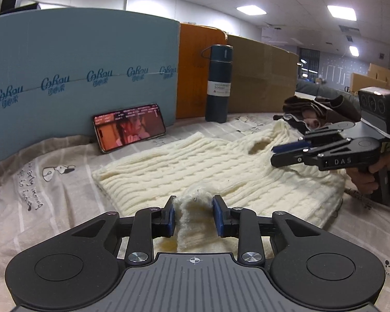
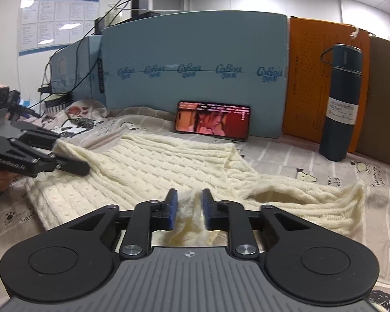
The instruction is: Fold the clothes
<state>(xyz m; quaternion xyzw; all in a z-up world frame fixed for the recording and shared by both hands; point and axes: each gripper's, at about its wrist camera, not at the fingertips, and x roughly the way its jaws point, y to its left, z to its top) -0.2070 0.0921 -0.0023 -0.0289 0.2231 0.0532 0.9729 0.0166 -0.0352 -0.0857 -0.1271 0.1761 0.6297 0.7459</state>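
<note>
Left claw (image 1: 193,214): blue pads clenched on a raised bunch of the cream cable-knit sweater (image 1: 208,163) at its near edge; fabric puckers up between the pads. Right claw (image 2: 189,209): likewise pinching a ridge of the same knit near the near hem.

Seen from the left wrist, the right claw hovers over the sweater's right side, a hand (image 1: 371,174) on its handle.

Sweater lies mostly flat on a grey printed sheet (image 1: 52,182) with cartoon dogs covering the tabletop. One sleeve trails off to the right, folded loosely on itself. Thick ribbed texture, a small opening near the collar.

Beyond it: a phone (image 2: 212,120) leaning on a pale blue foam board (image 2: 195,78), screen lit. A dark blue vacuum flask (image 2: 342,104) stands upright, well apart from the knit, before an orange panel (image 2: 306,78). Brown clothing (image 1: 322,111) heaped at the far right. Cables and a brush at far left.
</note>
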